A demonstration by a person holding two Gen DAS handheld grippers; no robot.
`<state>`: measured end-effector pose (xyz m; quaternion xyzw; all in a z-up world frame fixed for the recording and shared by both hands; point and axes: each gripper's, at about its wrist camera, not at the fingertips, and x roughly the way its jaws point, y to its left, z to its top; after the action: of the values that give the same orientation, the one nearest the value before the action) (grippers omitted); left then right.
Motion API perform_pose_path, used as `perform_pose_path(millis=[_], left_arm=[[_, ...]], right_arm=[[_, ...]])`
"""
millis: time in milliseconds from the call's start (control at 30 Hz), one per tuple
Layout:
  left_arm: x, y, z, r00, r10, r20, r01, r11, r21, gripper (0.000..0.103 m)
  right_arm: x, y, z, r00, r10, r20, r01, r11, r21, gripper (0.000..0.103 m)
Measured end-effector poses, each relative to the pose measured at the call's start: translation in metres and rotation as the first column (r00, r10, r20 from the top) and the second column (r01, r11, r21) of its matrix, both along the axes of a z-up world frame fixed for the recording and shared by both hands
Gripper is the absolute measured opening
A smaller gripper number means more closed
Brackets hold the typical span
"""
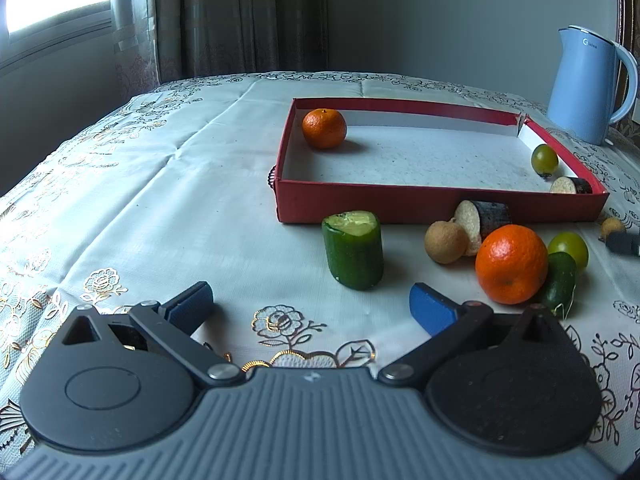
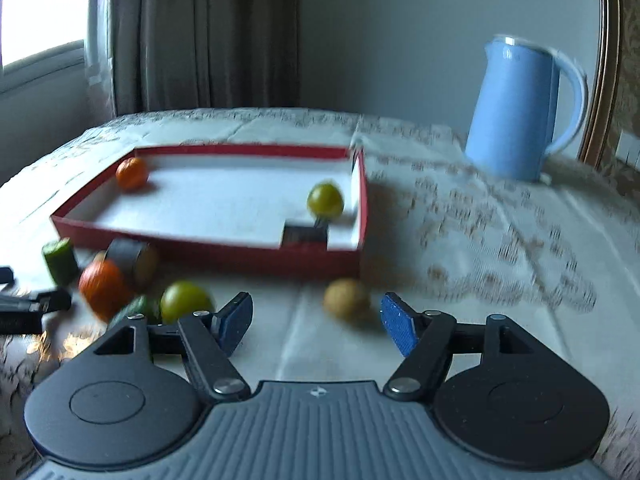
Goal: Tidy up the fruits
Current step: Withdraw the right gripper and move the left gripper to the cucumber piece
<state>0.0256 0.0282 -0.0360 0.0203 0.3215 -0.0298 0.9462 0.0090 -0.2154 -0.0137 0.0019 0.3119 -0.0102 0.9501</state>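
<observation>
The right claw (image 2: 316, 322) stood with its blue pads apart and nothing pressed between them. Just ahead of it, nearer the right-hand pad, a small tan round fruit (image 2: 346, 299) lay on the worktop (image 2: 480, 240), not touched by either pad. To the left of the left-hand pad sat a yellow-green fruit (image 2: 186, 300), and beyond that a cluster: an orange (image 2: 103, 286), a dark green cucumber piece (image 2: 138, 307) and a dark-skinned slice (image 2: 132, 258). The right wrist view was blurred, so finer contact there could not be told.

The left claw (image 1: 312, 308) was also spread wide and empty, held over the patterned cloth. Ahead of it, between the pads' line, an upright cucumber stub (image 1: 353, 250) stood on the cloth, clear of both pads. The orange lay just beyond the right-hand pad, with another tan fruit (image 1: 446, 241) behind it.

Farther out sat the red box (image 1: 360, 204), open-topped. Inside it were a small orange (image 1: 324, 128) in the far left corner, a green fruit (image 1: 544, 159) by the right wall and a dark-skinned slice piece (image 1: 570, 186) in the near right corner. A blue kettle (image 1: 580, 84) stood beyond the box to the right.
</observation>
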Motion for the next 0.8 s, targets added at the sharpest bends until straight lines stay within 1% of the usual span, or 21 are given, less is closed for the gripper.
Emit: perform_pose_path(millis=[133, 267, 300, 333, 400, 433, 500, 600, 800], left_arm=[[0.0, 0.0, 0.0, 1.0, 0.0, 0.0, 0.0, 1.0, 0.0, 0.103], [0.0, 0.0, 0.0, 1.0, 0.001, 0.0, -0.001, 1.0, 0.0, 0.103], [0.0, 0.0, 0.0, 1.0, 0.001, 0.0, -0.001, 1.0, 0.0, 0.103], [0.0, 0.0, 0.0, 1.0, 0.001, 0.0, -0.001, 1.0, 0.001, 0.103], [0.0, 0.0, 0.0, 1.0, 0.0, 0.0, 0.0, 1.0, 0.0, 0.103], [0.0, 0.0, 0.0, 1.0, -0.001, 0.0, 0.001, 1.0, -0.001, 0.103], [-0.001, 0.001, 0.0, 1.0, -0.004, 0.0, 0.004, 1.0, -0.002, 0.103], [-0.001, 0.001, 0.0, 1.0, -0.005, 0.001, 0.005, 1.0, 0.0, 0.103], [-0.004, 0.005, 0.006, 1.0, -0.003, 0.007, 0.003, 1.0, -0.005, 0.103]], right_arm=[[-0.003, 0.003, -0.015, 0.999, 0.01, -0.044, -0.009, 1.0, 0.021, 0.071], [-0.005, 0.005, -0.018, 0.999, 0.006, -0.039, -0.005, 1.0, 0.017, 0.072], [-0.005, 0.005, -0.019, 0.999, 0.005, -0.036, -0.004, 1.0, 0.017, 0.075], [-0.005, 0.005, -0.02, 1.0, 0.0, -0.03, 0.0, 1.0, 0.015, 0.083], [-0.003, 0.003, -0.023, 0.999, -0.035, -0.022, 0.035, 0.999, -0.001, 0.095], [-0.003, -0.001, -0.024, 0.998, -0.045, -0.032, 0.045, 0.999, 0.018, 0.096], [-0.003, -0.005, -0.024, 0.999, -0.043, -0.031, 0.044, 0.998, 0.042, 0.096], [-0.003, -0.003, -0.024, 0.998, -0.042, -0.036, 0.043, 0.999, 0.024, 0.097], [-0.002, -0.003, -0.024, 0.999, -0.039, -0.039, 0.04, 0.999, 0.026, 0.098]])
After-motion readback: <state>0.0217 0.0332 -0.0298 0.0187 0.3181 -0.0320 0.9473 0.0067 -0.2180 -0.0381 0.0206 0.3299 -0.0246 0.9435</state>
